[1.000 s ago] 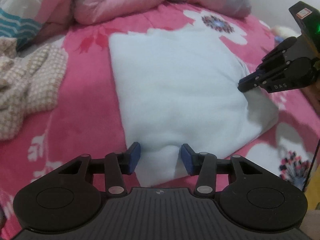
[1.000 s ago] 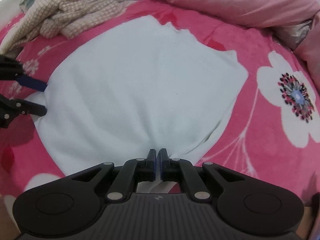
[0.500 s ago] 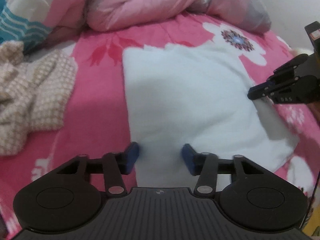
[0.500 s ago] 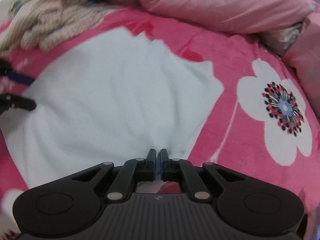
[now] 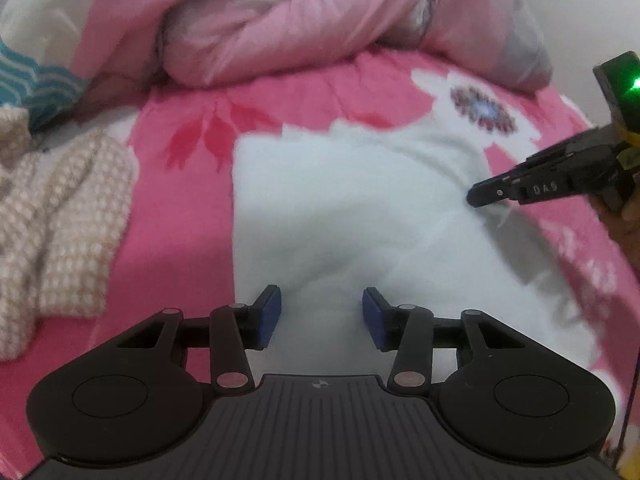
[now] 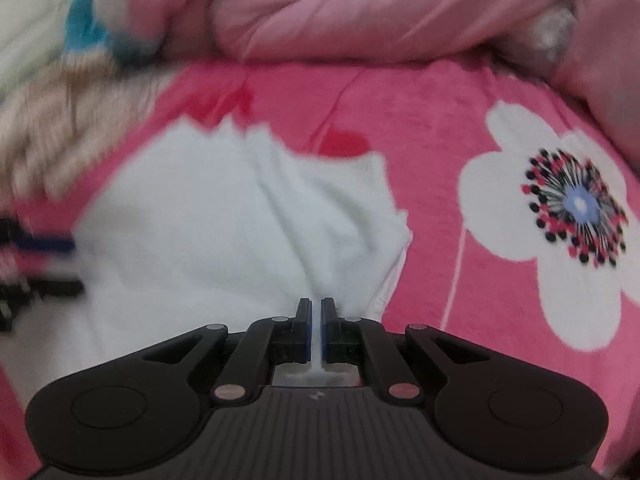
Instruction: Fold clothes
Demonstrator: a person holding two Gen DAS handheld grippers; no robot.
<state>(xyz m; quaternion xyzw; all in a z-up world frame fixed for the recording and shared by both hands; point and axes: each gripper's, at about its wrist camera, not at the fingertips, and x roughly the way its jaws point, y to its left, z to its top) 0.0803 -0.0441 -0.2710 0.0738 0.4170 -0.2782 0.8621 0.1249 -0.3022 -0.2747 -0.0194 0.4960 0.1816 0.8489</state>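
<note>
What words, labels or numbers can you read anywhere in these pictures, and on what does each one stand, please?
"DAS": pale letters on the side of the right gripper, seen in the left wrist view.
The lit green patch on the block above that gripper shows no legible text.
Nothing else carries writing: the white garment and the pink floral bedspread have none.

Right gripper (image 6: 316, 316): angled steeply downward, its blue-padded jaws pressed nearly together on a thin pinch of white cloth (image 6: 224, 216). Left gripper (image 5: 321, 318): also angled downward, its jaws standing partly apart with cloth lying between them; whether the pads press on it cannot be told. Fingers of the person's right hand (image 5: 628, 216) wrap the right gripper's handle.
</note>
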